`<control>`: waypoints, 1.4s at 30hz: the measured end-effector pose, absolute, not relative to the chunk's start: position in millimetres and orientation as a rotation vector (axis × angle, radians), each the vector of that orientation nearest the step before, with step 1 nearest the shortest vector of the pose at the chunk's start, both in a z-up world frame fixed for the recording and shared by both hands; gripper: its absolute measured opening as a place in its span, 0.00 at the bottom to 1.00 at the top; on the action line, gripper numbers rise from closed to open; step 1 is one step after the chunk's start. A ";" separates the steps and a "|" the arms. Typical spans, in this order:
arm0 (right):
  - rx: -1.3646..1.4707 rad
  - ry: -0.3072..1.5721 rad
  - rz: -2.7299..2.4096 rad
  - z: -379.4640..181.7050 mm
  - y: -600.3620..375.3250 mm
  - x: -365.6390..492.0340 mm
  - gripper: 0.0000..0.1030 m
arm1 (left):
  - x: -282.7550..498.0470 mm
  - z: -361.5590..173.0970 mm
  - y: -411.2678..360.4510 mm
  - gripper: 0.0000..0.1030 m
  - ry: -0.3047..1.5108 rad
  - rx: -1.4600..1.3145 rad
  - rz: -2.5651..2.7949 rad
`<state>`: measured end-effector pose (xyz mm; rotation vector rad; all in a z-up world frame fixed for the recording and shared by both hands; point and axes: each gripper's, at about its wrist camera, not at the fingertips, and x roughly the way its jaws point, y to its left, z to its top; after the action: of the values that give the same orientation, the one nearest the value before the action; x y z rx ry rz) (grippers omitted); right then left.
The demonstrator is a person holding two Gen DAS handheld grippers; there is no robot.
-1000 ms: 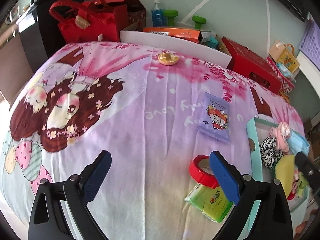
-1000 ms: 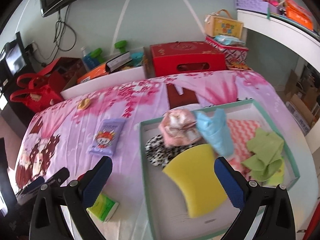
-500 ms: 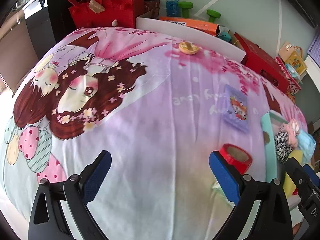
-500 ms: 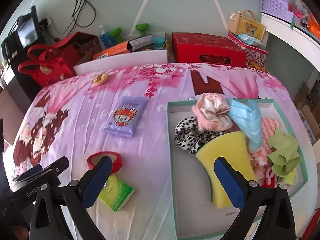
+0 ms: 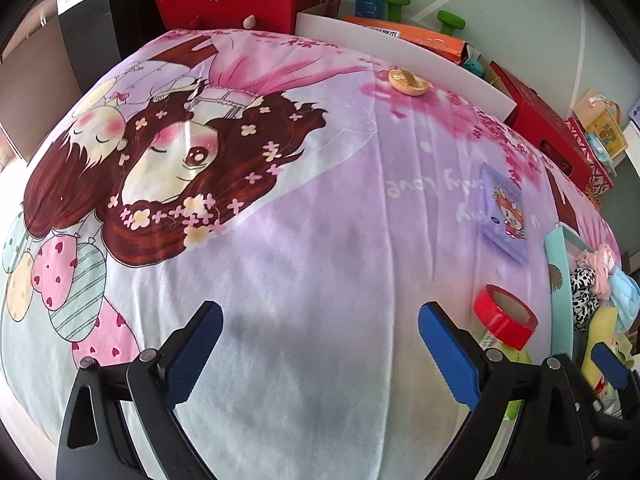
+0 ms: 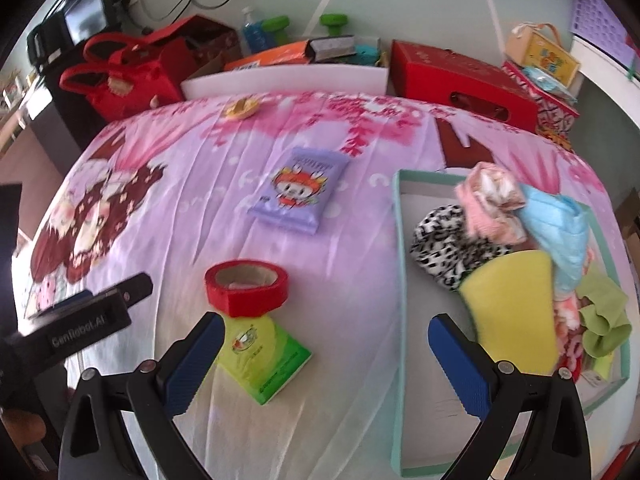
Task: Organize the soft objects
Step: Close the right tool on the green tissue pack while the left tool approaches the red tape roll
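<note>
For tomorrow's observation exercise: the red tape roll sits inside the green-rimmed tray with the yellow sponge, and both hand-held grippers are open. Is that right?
Not quite. The right wrist view shows the red tape roll on the bedsheet, outside the tray, overlapping the green tissue pack. The yellow sponge is in the tray, and both hand-held grippers are open.
</note>
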<state>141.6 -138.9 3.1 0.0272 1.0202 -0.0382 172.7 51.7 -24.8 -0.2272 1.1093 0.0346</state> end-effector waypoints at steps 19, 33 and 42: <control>-0.021 1.102 0.067 -24.6 -108.0 149.2 1.00 | 175.1 -34.1 70.5 0.95 1.134 -0.268 0.068; -0.001 1.142 0.071 -43.7 -109.9 152.5 0.95 | 178.0 -35.7 65.0 0.95 1.140 -0.247 0.063; 0.015 1.143 0.108 -48.4 -104.9 153.8 0.84 | 177.5 -31.3 62.5 0.95 1.130 -0.250 0.042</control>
<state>153.8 -104.9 -48.4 0.0147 1.1428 0.1083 177.5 62.5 -31.3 -0.2499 1.1299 0.0419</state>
